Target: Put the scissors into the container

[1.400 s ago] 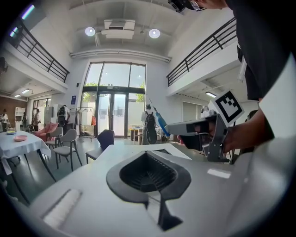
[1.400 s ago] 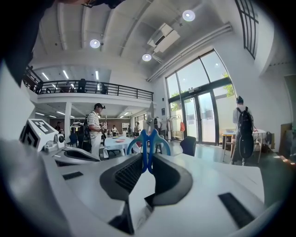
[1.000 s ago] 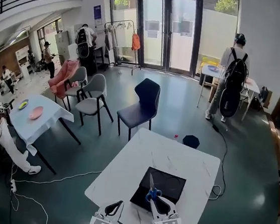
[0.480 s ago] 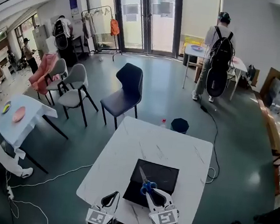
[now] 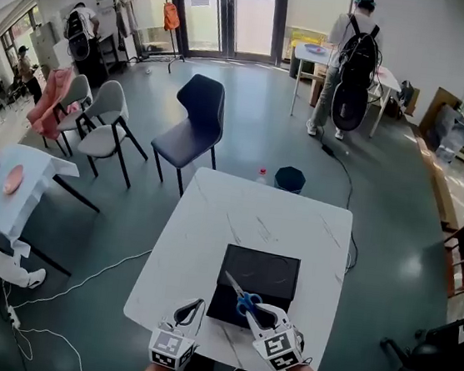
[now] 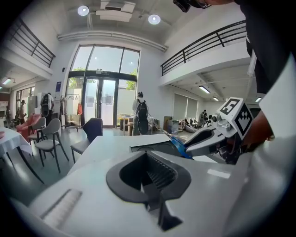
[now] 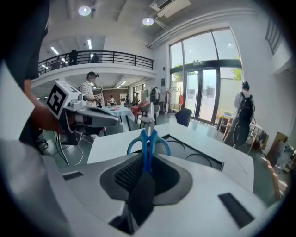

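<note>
Blue-handled scissors (image 5: 242, 298) are clamped by the handles in my right gripper (image 5: 257, 310). Their blades point away over the near left part of the black square container (image 5: 267, 275), which lies flat on the white table (image 5: 236, 223). In the right gripper view the scissors (image 7: 148, 139) rise from my right gripper (image 7: 147, 160), with the container (image 7: 196, 155) beyond them. My left gripper (image 5: 191, 307) hovers at the table's front edge, left of the container, shut and empty. The left gripper view shows that gripper (image 6: 149, 163) closed, with the scissors (image 6: 179, 146) to its right.
A small dark stool (image 5: 289, 178) and a dark chair (image 5: 194, 121) stand beyond the table's far edge. More chairs (image 5: 97, 118) and a second white table (image 5: 13, 187) are to the left. A person with a backpack (image 5: 354, 61) stands far back. A cable (image 5: 85, 284) lies on the floor.
The head view has tipped down and shifted, so the table sits higher in frame. The right gripper still holds the scissors over the container's near edge; the left gripper stays beside it.
</note>
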Action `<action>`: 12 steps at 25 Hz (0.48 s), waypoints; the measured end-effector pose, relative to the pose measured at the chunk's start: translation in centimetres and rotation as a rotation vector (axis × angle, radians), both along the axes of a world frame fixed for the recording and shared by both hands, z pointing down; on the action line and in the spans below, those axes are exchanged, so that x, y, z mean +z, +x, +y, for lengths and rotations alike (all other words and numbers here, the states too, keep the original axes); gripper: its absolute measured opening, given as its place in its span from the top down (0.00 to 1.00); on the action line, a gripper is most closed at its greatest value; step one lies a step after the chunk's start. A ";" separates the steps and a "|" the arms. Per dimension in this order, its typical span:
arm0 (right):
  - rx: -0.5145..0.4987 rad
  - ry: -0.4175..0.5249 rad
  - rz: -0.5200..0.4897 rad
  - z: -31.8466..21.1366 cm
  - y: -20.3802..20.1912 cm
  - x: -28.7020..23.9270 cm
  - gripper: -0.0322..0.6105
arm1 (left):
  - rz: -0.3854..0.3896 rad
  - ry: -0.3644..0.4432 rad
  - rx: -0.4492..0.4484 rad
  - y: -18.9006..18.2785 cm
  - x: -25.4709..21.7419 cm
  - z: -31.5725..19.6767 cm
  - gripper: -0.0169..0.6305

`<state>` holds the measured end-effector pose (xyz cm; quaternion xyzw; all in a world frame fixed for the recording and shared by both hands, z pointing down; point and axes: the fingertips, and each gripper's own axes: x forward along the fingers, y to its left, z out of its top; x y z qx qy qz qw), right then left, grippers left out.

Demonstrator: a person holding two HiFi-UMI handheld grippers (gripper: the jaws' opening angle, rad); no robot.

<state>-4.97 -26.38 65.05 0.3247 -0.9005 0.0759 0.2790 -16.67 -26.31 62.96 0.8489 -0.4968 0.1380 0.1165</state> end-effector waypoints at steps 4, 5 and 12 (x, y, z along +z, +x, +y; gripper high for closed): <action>-0.061 -0.015 0.109 0.4 -0.3 2.3 0.84 | 0.006 -0.016 0.011 -0.5 0.9 -0.3 0.96; -0.069 -0.020 0.134 0.4 -0.2 2.9 0.84 | 0.008 -0.020 0.011 -0.6 1.0 -0.3 0.96; -0.176 -0.003 0.382 0.9 1.1 6.9 0.84 | 0.014 -0.053 0.020 -0.8 2.1 0.5 0.96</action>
